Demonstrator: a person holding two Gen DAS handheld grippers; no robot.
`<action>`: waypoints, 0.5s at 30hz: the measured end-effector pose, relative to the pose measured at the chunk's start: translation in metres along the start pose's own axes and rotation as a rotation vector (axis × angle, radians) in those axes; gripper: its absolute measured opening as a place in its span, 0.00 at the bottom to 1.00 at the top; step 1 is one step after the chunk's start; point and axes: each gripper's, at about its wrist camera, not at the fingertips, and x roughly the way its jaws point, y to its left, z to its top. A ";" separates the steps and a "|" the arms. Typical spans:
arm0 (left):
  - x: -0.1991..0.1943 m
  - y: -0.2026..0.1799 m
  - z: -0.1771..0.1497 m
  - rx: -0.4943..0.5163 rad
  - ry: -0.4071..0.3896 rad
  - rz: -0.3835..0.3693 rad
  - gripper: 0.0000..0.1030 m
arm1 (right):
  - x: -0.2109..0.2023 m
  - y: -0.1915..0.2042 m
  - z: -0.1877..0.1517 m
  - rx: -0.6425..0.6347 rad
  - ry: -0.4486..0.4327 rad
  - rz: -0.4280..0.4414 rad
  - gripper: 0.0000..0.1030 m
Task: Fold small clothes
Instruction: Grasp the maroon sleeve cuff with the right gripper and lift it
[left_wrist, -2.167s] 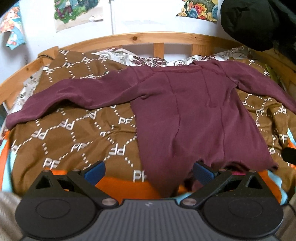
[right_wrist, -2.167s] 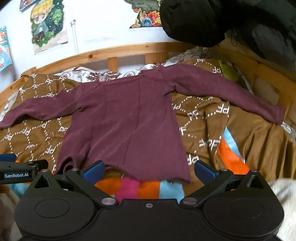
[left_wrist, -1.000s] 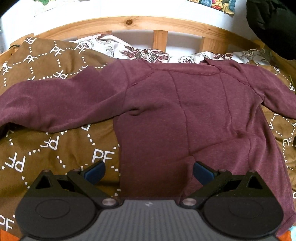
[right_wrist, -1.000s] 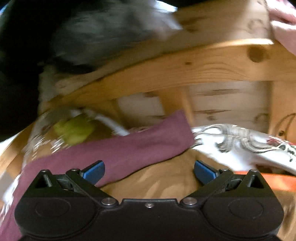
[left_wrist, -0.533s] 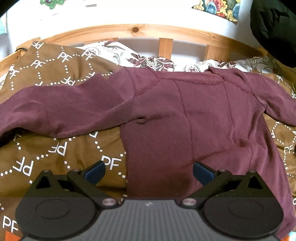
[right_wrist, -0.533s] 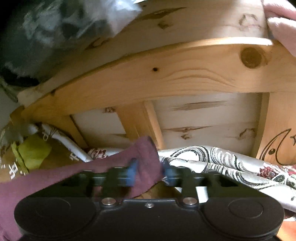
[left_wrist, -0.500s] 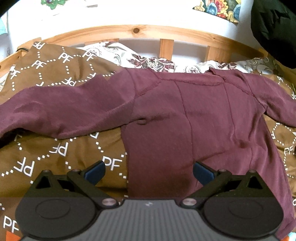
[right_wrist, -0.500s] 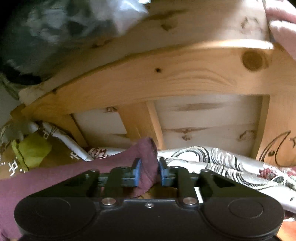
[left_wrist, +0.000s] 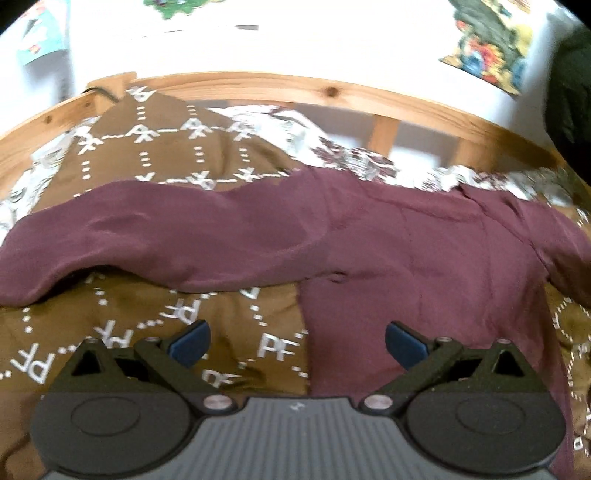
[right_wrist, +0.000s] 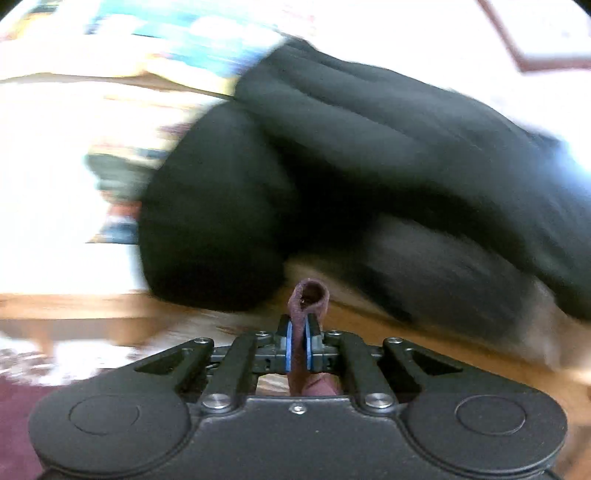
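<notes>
Two claws, two different jobs. Nearest me, my right claw (right_wrist: 298, 345) is clamped on the cuff of the maroon long-sleeved knit top (left_wrist: 406, 266), the cuff end poking out past the blue pads (right_wrist: 289, 347). My left claw (left_wrist: 295, 338) hangs with its jaws wide apart and nothing between them, over the brown patterned bedspread (left_wrist: 147, 332) at the top's side edge. Beyond it the garment lies flat on the bed, sleeves stretched left to right, so the held sleeve should, I judge, fold inward across the body.
</notes>
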 end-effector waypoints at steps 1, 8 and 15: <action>-0.001 0.006 0.003 -0.021 -0.003 0.006 1.00 | -0.008 0.023 0.004 -0.044 -0.020 0.076 0.06; 0.000 0.040 0.015 -0.148 -0.032 0.049 1.00 | -0.069 0.165 -0.026 -0.323 -0.019 0.495 0.06; 0.012 0.053 0.014 -0.206 -0.025 0.001 0.99 | -0.097 0.223 -0.088 -0.462 0.110 0.694 0.06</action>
